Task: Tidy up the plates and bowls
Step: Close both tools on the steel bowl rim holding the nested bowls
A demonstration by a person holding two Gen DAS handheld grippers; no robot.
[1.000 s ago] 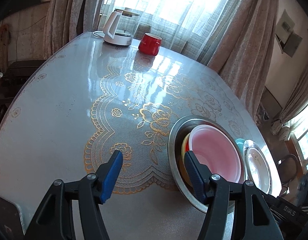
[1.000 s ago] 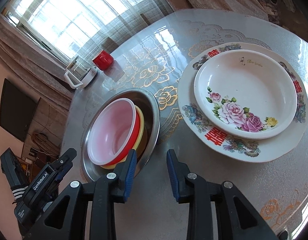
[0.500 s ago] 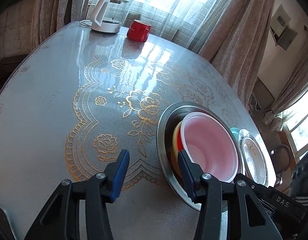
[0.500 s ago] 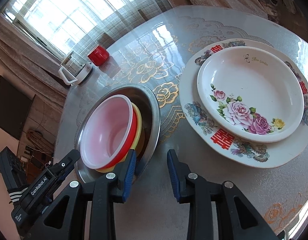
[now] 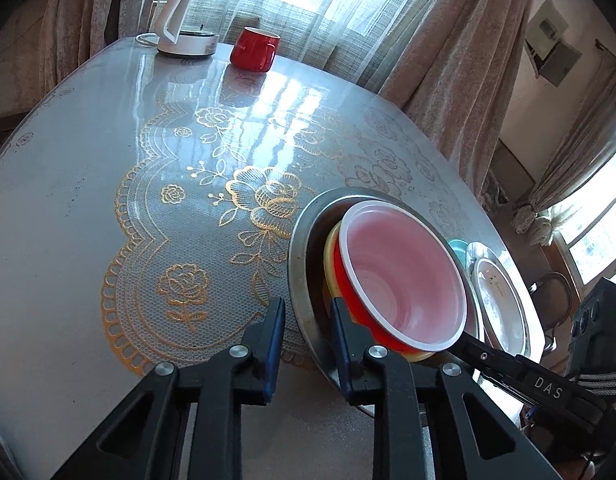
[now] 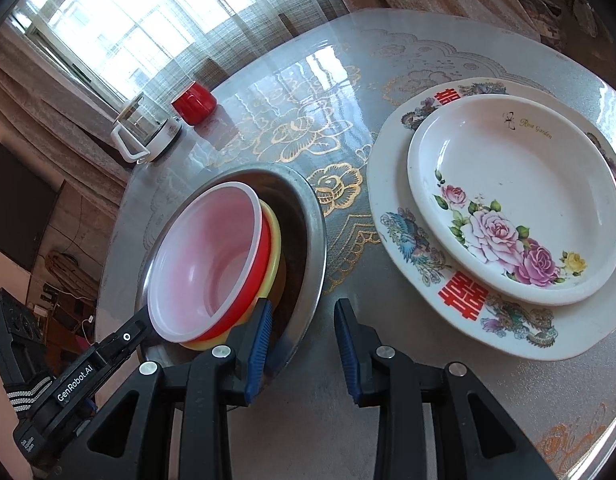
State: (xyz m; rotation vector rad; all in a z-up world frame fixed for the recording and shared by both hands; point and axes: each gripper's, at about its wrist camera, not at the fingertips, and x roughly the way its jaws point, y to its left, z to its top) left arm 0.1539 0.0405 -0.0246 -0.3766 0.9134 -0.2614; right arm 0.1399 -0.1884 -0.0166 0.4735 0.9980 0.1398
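A steel basin (image 5: 304,240) (image 6: 308,216) holds a yellow bowl (image 5: 331,256) (image 6: 274,240) and a red bowl with a pale pink inside (image 5: 404,272) (image 6: 212,256). My left gripper (image 5: 306,330) straddles the basin's near rim, jaws narrowed, not clamped. My right gripper (image 6: 304,344) is open, its fingers astride the basin's rim on the other side. A small rose plate (image 6: 512,196) sits on a large white plate with red characters (image 6: 392,208), right of the basin.
A glass kettle (image 5: 188,20) and a red mug (image 5: 254,50) stand at the far edge of the round table (image 5: 88,200) with a gold-lace cover. Curtains and windows lie behind. A teal dish edge (image 5: 458,246) shows behind the basin.
My left gripper moved right to the basin's rim and its jaws narrowed around it. My right gripper came closer to the basin, so its left finger is over the rim.
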